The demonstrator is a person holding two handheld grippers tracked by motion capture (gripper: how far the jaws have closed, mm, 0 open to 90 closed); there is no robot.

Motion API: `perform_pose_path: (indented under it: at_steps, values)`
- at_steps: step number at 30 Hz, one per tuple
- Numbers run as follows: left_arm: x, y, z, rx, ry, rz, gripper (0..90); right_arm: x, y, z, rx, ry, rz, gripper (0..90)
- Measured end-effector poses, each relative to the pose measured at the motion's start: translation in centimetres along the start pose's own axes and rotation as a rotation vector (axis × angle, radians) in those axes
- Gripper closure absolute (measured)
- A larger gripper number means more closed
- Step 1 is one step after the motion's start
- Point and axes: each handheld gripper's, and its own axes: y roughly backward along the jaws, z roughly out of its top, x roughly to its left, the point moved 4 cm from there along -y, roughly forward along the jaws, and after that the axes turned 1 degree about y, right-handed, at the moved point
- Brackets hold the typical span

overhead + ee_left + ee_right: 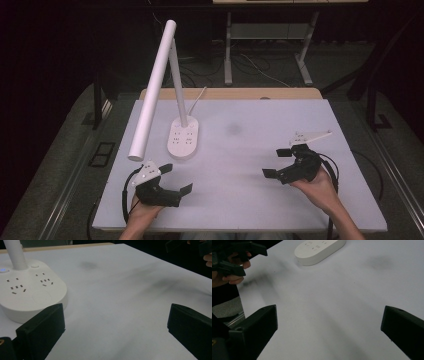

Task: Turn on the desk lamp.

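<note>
Lamp, white, stands toward the table's far left, its oval base carrying sockets and its long head reaching out to the left edge. Likely trouble: the left gripper, near the front-left corner just below that head, could knock it on rising and tip the lamp. Count: one table, one lamp, two grippers. The right gripper sits near the right edge. Both have jaws spread, holding nothing.
</note>
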Motion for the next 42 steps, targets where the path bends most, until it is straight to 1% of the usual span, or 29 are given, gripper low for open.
perform_pose_path:
  at_steps: [3,6,7,8,11,12,18,30,33,38,41,42]
  values:
    - [0.0,0.0,0.0,-0.002,0.004,-0.002,0.3,0.0,-0.2,0.4,0.0,-0.001,0.0,0.4]
    - [0.1,0.1,0.0,-0.009,0.016,-0.002,0.3,0.1,-0.5,1.3,0.0,0.009,0.003,0.4]
    - [0.1,0.1,0.0,-0.009,0.016,-0.002,0.3,0.1,-0.5,1.3,0.0,0.009,0.003,0.4]
    - [0.2,0.2,0.1,-0.012,0.015,0.003,0.3,0.2,-0.6,1.8,0.003,0.016,0.005,0.4]
    - [0.2,0.2,0.1,-0.014,0.017,0.002,0.4,0.2,-0.9,2.5,-0.001,0.028,0.006,0.4]
    - [0.3,0.3,0.1,-0.017,0.016,0.002,0.4,0.3,-1.0,2.7,-0.001,0.022,0.008,0.4]
    - [0.3,0.3,0.1,-0.015,0.011,0.002,0.5,0.3,-1.8,3.7,0.0,0.031,0.016,0.4]
    - [0.0,0.1,0.0,-0.008,0.008,-0.006,0.6,0.0,-3.6,4.9,0.034,0.036,0.019,0.4]
    - [0.1,0.1,0.0,-0.009,0.007,-0.005,0.6,0.0,-3.9,5.1,0.034,0.035,0.02,0.4]
    - [0.0,0.1,0.0,-0.012,0.009,-0.007,0.6,-0.2,-4.8,5.7,0.043,0.033,0.022,0.4]
    - [0.0,0.1,0.0,-0.014,0.009,-0.008,0.6,-0.3,-5.2,5.9,0.045,0.026,0.022,0.4]
    - [0.1,0.1,0.0,-0.013,0.01,-0.008,0.6,-0.4,-5.5,6.0,0.043,0.017,0.024,0.4]
